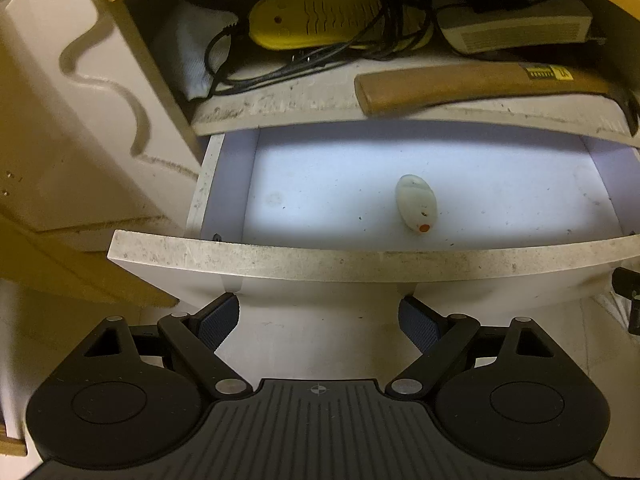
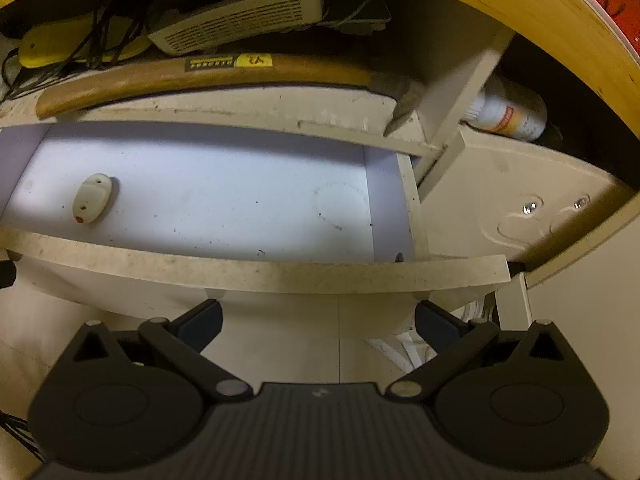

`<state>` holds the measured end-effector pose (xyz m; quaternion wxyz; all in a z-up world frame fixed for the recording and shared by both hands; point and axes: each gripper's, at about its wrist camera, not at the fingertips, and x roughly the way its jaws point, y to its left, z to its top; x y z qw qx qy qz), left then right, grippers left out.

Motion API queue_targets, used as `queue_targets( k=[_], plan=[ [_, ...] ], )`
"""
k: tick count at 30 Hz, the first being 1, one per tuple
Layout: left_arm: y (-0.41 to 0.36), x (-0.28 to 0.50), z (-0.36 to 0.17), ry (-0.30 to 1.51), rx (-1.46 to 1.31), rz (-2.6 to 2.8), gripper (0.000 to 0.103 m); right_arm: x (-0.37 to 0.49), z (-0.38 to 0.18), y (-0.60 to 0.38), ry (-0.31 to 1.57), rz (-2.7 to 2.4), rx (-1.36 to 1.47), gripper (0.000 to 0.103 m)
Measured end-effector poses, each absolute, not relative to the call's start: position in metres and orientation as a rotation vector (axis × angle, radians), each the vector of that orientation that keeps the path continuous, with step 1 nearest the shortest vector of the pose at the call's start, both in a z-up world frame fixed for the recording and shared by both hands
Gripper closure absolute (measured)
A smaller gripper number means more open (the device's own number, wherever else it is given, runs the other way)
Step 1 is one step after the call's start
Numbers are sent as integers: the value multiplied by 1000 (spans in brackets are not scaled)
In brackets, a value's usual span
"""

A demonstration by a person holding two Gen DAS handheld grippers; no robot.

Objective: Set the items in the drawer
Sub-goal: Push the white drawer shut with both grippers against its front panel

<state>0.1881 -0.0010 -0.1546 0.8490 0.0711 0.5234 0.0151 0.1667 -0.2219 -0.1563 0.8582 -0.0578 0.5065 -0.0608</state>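
Note:
The white drawer [image 1: 360, 260] [image 2: 260, 272] is pulled out. On its pale floor lies one small white oval remote with an orange button [image 1: 416, 203] [image 2: 92, 198]. My left gripper [image 1: 319, 320] hangs open just in front of the drawer's front edge, with nothing between its fingers. My right gripper [image 2: 319, 322] is open too and holds nothing, in front of the drawer's right half. On the shelf above the drawer rests a hammer with a wooden handle [image 1: 480, 86] [image 2: 200, 76].
The shelf also holds a yellow device [image 1: 316, 16] [image 2: 60, 46] tangled in black cables, a grey vented box [image 1: 516, 26] [image 2: 240, 16] and a folded white cloth [image 1: 192, 48]. A white bottle [image 2: 508, 114] lies in the right compartment. A white cabinet door [image 1: 80, 120] stands at left.

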Motion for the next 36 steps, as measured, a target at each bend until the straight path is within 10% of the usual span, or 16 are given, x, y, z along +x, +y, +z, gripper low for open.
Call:
queue_targets(
  k=[36],
  plan=[
    [-12, 266, -161, 1055, 142, 27, 13, 262, -164, -221, 1016, -135, -135, 0]
  ],
)
